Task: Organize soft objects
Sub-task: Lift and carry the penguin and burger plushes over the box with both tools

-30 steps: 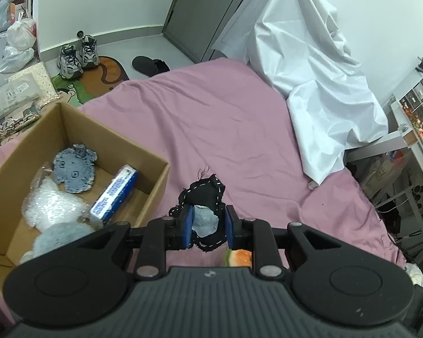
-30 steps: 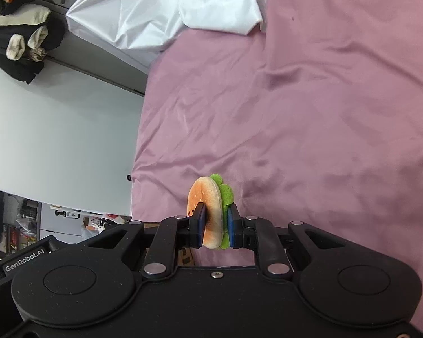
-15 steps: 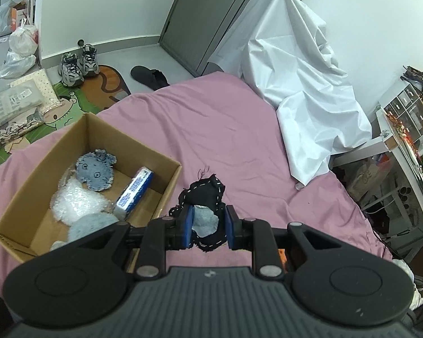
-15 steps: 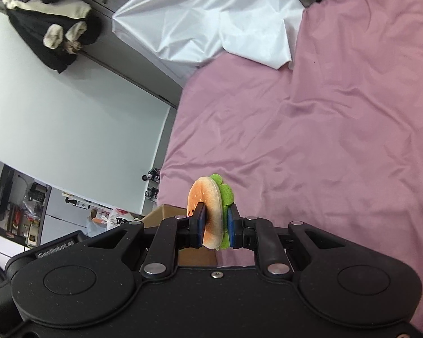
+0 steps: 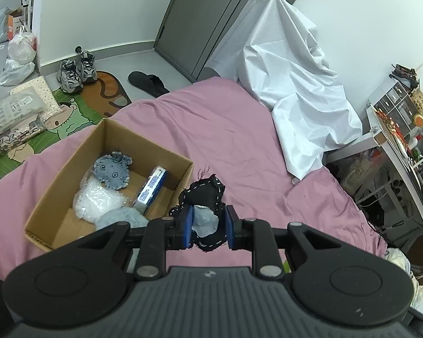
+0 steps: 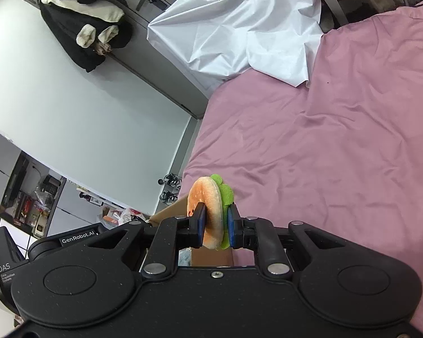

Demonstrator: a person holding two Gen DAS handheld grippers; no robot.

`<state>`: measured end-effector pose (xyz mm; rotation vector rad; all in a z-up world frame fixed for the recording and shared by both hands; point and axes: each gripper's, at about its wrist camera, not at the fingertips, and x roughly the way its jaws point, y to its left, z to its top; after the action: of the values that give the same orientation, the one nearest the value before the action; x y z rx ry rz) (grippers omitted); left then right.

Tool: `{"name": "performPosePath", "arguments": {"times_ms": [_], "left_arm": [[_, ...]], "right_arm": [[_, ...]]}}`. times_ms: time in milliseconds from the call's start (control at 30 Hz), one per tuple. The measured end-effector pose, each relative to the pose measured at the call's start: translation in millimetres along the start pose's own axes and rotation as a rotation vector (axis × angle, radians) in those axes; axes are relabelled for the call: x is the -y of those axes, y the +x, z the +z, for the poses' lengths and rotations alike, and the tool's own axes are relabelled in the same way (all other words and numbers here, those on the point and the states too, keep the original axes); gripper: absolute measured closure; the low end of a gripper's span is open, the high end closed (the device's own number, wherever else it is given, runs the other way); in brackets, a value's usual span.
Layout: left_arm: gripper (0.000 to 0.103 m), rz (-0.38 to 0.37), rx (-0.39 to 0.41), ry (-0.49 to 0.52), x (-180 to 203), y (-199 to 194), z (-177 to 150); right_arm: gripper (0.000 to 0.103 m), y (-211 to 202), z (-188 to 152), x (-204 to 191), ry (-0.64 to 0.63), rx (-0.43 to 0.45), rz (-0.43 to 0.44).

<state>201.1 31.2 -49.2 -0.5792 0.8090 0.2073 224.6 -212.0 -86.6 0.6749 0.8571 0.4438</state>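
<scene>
My left gripper (image 5: 207,226) is shut on a black and grey stitched plush (image 5: 206,200) and holds it above the pink bed, just right of an open cardboard box (image 5: 79,152). The box holds a grey round plush (image 5: 111,170), a white fluffy item (image 5: 96,201), a blue-and-white pack (image 5: 151,188) and a light blue plush (image 5: 121,219). My right gripper (image 6: 215,225) is shut on a plush burger (image 6: 208,205) with a green lettuce edge. A corner of the box (image 6: 169,211) shows just beyond it.
The pink bed sheet (image 5: 211,129) spreads ahead. A white sheet (image 5: 293,90) drapes something at the bed's far side. Shoes (image 5: 76,70), bags and a mat lie on the floor to the left. A cluttered shelf (image 5: 403,129) stands on the right.
Both grippers have risen and pulled back with their plush toys still held. The box now sits lower and further in the left view, and its corner has come into the right view.
</scene>
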Motion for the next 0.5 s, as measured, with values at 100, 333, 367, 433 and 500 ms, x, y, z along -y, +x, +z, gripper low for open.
{"name": "performPosePath", "arguments": {"times_ms": [100,333,367,433,500], "left_arm": [[0.081,-0.002,-0.001,0.000,-6.1,-5.6,-0.5],[0.081,-0.014,0.011,0.001,-24.8,-20.5,8.9],[0.081,-0.013,0.013,0.004,-28.1,-23.1,10.9],[0.080,-0.014,0.015,0.007,-33.5,-26.9,14.7],[0.080,-0.009,0.015,0.005,-42.6,-29.8,19.5]], "right_arm": [[0.087,-4.3,-3.1,-7.5,-0.019,0.006,0.004],[0.087,-4.2,-7.0,-28.1,-0.049,0.012,0.039],[0.087,-3.2,-8.3,-30.3,-0.053,0.009,0.039],[0.087,0.3,-11.6,-35.6,-0.065,0.000,0.039],[0.087,4.8,-15.9,-42.2,-0.077,-0.010,0.042]]}}
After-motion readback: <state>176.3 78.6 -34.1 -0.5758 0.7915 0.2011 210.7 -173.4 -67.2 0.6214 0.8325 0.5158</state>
